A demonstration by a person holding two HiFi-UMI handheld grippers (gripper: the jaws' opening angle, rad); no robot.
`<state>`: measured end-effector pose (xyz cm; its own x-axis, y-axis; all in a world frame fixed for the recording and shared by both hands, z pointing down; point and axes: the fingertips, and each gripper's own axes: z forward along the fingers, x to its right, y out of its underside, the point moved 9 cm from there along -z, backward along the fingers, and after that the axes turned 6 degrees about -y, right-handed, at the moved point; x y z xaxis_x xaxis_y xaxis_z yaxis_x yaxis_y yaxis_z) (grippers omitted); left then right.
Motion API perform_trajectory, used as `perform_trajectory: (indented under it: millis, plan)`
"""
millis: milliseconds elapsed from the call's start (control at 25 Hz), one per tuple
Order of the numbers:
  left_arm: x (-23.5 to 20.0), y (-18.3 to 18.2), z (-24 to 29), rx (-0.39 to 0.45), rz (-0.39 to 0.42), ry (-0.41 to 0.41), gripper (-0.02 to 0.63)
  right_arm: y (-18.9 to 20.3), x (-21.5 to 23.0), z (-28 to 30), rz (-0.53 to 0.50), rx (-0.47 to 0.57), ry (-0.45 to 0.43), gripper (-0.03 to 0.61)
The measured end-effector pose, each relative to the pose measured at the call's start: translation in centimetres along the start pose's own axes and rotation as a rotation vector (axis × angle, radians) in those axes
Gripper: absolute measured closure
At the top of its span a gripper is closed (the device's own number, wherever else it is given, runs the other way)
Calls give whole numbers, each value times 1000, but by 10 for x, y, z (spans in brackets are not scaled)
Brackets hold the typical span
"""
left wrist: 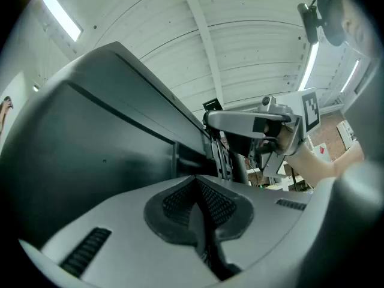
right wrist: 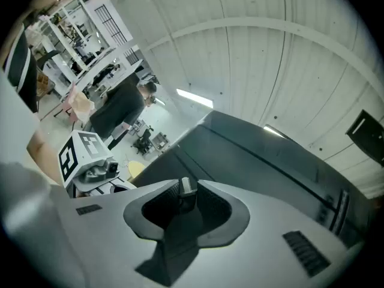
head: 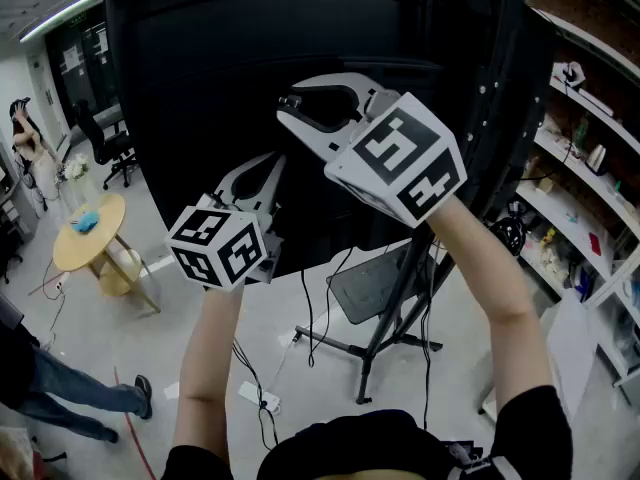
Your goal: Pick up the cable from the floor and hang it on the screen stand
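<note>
The room has a pale floor [head: 120, 348] and a white panelled ceiling [right wrist: 258, 59] with strip lights [left wrist: 60, 14]. The black back of a big screen [head: 200, 88] fills the far middle. Its black stand [head: 383, 343] slants down on the right to spread legs on the floor. Open shelves [head: 585, 183] crowded with small items run along the right wall. A round wooden table [head: 70, 243] stands at the far left with an office chair [head: 105, 143] beyond it, and a person's leg [head: 70, 393] crosses the near left corner. Thin black leads trail from under the screen to a white power strip [head: 263, 401] on the near floor. Both grippers are held high in front of the screen on bare arms, well clear of the floor. The right gripper [head: 288, 106] is the higher and farther one, and the left gripper [head: 262, 163] is just below and left of it. The right gripper's jaws stand part open and pinch the cable [right wrist: 187, 186] at its dark plug end, whose white tip pokes out past the pads. Below the jaws the rest of the cable cannot be followed. The left gripper's jaws are drawn together at the tips, and I cannot tell whether any cable is caught between them.
</note>
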<state>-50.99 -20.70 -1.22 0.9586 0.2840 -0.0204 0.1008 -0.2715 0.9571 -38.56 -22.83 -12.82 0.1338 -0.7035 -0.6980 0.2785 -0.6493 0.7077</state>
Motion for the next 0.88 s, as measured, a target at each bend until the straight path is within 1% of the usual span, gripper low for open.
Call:
perform_trajectory:
  millis: [200,360,440,600,880]
  plan:
    - [4,-11,15,6,54,22,611,-17,35,3,-65,-46,47,472]
    - [5,-22,26,21,38,44,611,-34,64,5,-106,-94,87,472]
    - [7,-23,32,27,46,48,611,-40,76,5,-123,-121,105,472]
    - [8,-20,39,24,37,64,611,-41,94,8,-137,-174,134,472]
    - [8,-7,54,6,26,88,611,-40,119,11,-156,-236,184,472]
